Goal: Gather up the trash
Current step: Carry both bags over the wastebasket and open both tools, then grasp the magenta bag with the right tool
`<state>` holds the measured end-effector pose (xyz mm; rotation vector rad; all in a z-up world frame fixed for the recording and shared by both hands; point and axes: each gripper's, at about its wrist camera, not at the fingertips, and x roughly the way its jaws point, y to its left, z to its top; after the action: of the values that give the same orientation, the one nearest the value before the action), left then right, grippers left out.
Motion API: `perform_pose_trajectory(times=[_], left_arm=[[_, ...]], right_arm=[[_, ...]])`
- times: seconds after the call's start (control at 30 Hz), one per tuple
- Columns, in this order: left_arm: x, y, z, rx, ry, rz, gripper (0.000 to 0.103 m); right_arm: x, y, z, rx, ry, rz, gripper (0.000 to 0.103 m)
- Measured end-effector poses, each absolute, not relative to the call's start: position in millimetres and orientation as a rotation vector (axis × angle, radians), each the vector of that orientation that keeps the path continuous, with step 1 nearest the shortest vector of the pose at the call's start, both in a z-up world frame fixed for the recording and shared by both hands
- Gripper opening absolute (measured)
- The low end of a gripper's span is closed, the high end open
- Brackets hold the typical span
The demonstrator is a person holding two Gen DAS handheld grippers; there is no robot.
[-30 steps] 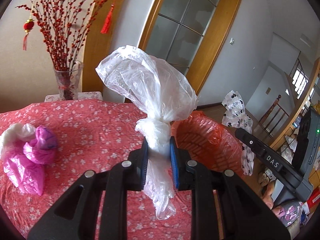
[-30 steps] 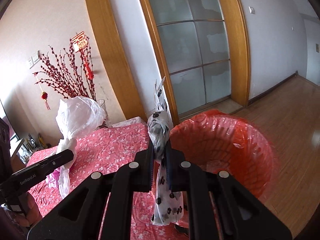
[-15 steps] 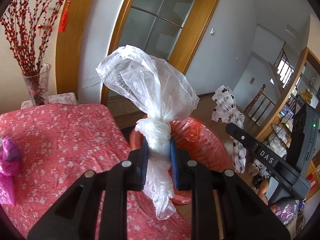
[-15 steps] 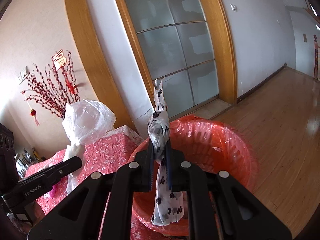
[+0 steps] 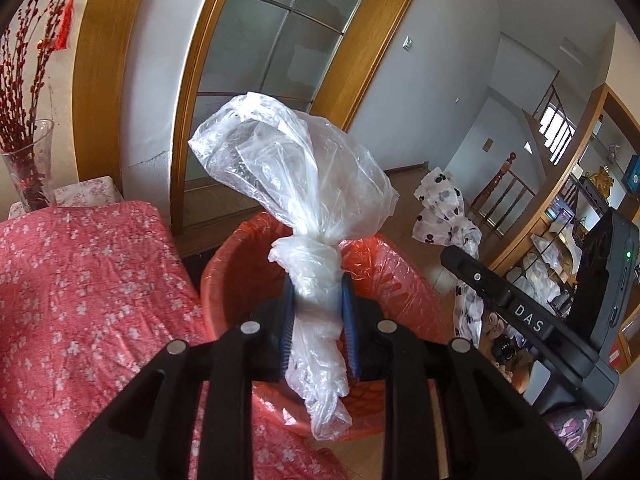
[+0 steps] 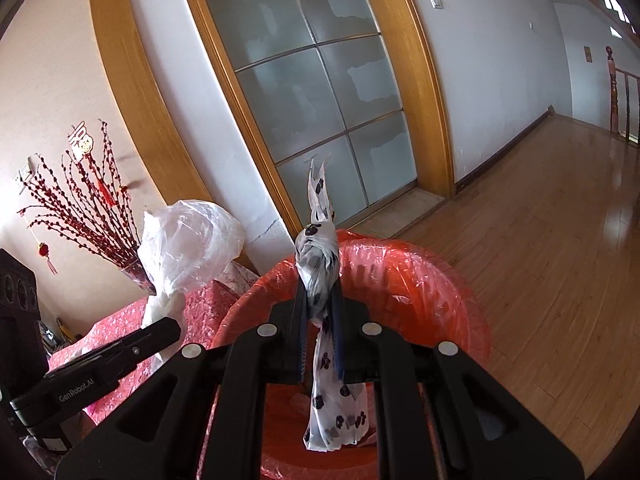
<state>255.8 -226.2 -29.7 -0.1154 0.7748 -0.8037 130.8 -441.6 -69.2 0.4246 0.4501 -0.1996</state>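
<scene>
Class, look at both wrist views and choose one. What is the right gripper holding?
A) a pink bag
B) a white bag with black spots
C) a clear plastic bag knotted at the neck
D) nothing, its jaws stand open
B: in the right wrist view the right gripper is shut on the white bag with black spots above the red-lined bin; the clear bag is in the left gripper.

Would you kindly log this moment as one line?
left gripper: shut on clear bag | right gripper: shut on spotted bag | both above red bin
</scene>
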Motion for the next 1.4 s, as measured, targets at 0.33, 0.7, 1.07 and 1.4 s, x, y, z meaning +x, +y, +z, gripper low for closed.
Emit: perform_pose_trajectory(times=[0.33,0.7,1.07,1.4], left_arm=[[261,-238,-49,-0.088,0.814,-0.792,0.039],[261,-176,-50,-0.093,0.762,-0.635,0.044],[260,-45,-28,-0.126,0.674,-0.378,0.047],[249,107,-28,-0.159,0.64,-0.046,0.049]], right_arm=[[133,-451,-82,0.448,0.473,-0.222,0.034],[125,-435,-74,0.377,0.459,-0.263,0.045],[147,-338,-69,0.239,0.5,-0.069,0.045],[195,-167,-95,0.122,0.626,0.26,0.045]])
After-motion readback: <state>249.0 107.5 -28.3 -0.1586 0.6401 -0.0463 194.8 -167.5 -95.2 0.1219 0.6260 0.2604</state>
